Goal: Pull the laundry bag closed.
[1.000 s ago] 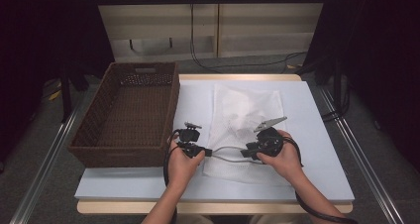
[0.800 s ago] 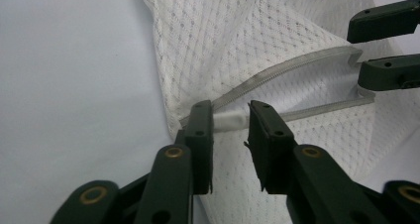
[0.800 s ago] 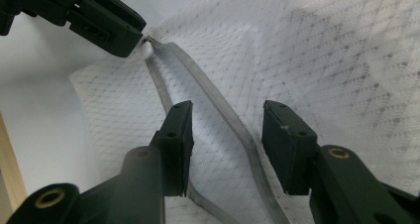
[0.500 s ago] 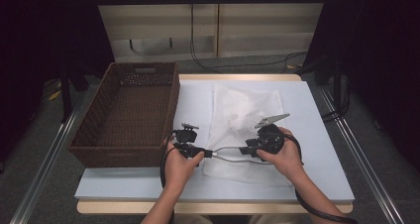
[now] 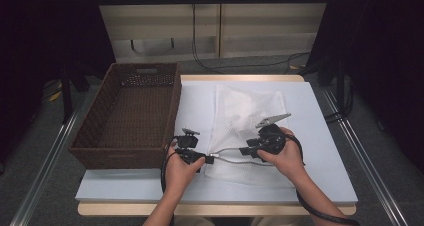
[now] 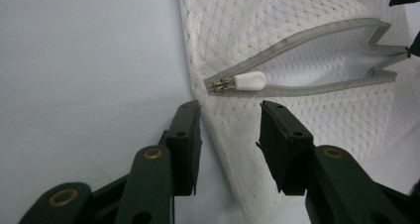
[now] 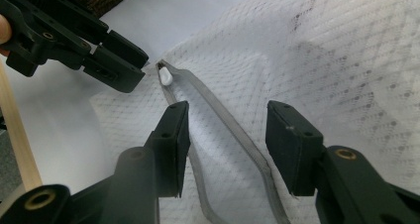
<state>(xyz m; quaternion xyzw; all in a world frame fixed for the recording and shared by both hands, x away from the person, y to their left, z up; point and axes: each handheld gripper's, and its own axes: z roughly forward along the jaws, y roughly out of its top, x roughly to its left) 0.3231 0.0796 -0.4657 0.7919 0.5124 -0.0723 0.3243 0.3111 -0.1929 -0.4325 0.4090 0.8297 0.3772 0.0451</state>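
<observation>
Mesh bag [image 5: 250,126] zipper [image 6: 297,60] is unzipped, both grippers' jaws just opened and hold nothing; next grab the bag's near-left corner, probably for the basket [image 5: 130,116]

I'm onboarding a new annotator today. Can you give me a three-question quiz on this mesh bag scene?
1. True or false: the zipper of the white mesh bag is fully closed.
2. What lies on the table to the left of the mesh bag? A) a wicker basket B) a metal tray C) a cardboard box
3. Does the left gripper pinch the white zipper pull?

Key
1. False: the zipper gapes open, with its two grey tapes spread apart.
2. A: the brown wicker basket.
3. No: the jaws stand open just short of the pull, over the bag's corner. The right gripper is open too, straddling the zipper tape.
</observation>
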